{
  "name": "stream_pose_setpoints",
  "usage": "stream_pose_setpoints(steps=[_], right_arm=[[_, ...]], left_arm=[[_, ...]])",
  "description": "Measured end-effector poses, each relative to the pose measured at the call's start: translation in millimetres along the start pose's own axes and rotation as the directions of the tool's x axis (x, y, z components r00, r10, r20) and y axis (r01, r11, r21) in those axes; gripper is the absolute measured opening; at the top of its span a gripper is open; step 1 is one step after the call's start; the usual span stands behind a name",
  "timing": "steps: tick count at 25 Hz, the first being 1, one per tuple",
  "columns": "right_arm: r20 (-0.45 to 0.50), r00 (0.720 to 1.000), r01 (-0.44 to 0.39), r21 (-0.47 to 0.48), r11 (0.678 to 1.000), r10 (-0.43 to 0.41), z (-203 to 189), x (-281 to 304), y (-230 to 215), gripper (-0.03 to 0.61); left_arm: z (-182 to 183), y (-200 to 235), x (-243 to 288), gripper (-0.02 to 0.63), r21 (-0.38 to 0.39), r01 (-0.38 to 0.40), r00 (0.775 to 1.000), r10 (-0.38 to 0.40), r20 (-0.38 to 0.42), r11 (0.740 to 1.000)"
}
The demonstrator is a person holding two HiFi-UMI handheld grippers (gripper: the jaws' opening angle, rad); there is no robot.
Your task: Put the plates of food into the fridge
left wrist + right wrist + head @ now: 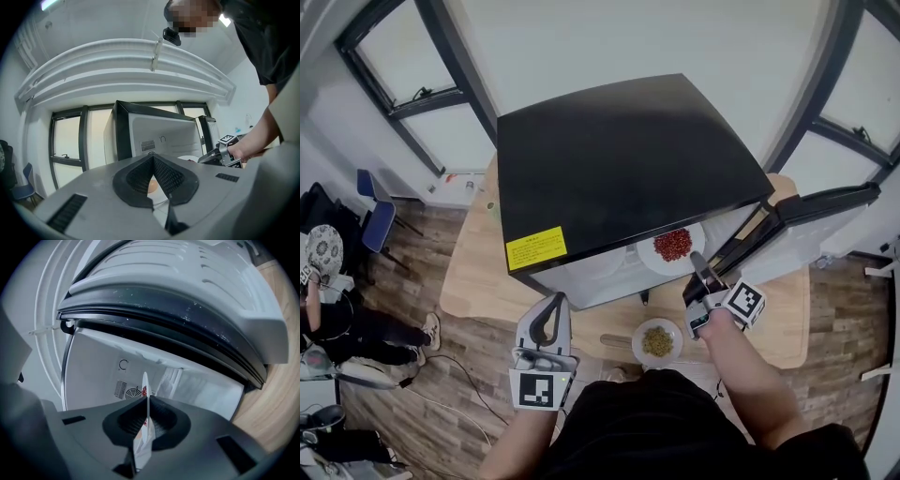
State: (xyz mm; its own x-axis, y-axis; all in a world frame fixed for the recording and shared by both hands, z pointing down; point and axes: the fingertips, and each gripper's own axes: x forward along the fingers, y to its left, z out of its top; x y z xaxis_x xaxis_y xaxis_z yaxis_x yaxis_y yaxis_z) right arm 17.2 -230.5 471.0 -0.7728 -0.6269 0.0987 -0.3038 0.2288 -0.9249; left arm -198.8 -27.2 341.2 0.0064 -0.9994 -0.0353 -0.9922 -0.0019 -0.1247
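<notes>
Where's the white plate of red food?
Head view, right side: the white plate of red food is clamped by its rim in the right gripper at the open front of the black fridge, beyond the white plate of greenish food.

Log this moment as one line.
right tongs: shut on red-food plate, at open fridge | left tongs: shut, empty | second plate: on table

Wooden table [469, 272]: black-topped fridge [619, 159], plate of greenish food [638, 337] apparently at front edge.
</notes>
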Motion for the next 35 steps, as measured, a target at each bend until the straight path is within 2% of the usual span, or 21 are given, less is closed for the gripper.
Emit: stream_pose_setpoints(steps=[7, 16, 22, 27, 32, 35], right_arm=[[-0.011, 1.0, 0.02, 0.0, 1.0, -0.02, 3.3, 18.7, 0.0, 0.032], [-0.02, 0.999, 0.027, -0.016, 0.999, -0.028, 7.1, 38.5, -0.9, 0.034], [-0.041, 0.997, 0.063, -0.131, 0.989, -0.069, 9.3, 47.4, 1.7, 0.034], [-0.045, 0.988, 0.131, -0.273, 0.953, -0.149, 13.8, 51.9, 1.6, 0.04], [-0.055, 0.971, 0.188, -0.43, 0.883, -0.233, 13.2, 54.3, -3.7, 0.074], [-0.059, 0.96, 0.212, -0.485, 0.848, -0.274, 12.4, 56.0, -6.4, 0.087]], left_arm=[[2.5, -6.9, 11.5, 0.004, -0.033, -0.004, 1.0, 0.004, 0.0, 0.999], [5.0, -7.9, 22.5, 0.004, -0.024, -0.019, 1.0, 0.019, 0.002, 1.0], [2.9, -5.1, 21.7, 0.004, -0.022, -0.034, 0.999, 0.034, -0.004, 0.999], [4.1, -5.7, 21.4, 0.004, -0.025, -0.04, 0.999, 0.039, -0.009, 0.999], [5.1, -4.8, 19.3, 0.005, -0.019, -0.048, 0.999, 0.047, -0.013, 0.999], [4.0, -4.8, 18.3, 0.005, -0.019, -0.05, 0.999, 0.05, -0.015, 0.999]])
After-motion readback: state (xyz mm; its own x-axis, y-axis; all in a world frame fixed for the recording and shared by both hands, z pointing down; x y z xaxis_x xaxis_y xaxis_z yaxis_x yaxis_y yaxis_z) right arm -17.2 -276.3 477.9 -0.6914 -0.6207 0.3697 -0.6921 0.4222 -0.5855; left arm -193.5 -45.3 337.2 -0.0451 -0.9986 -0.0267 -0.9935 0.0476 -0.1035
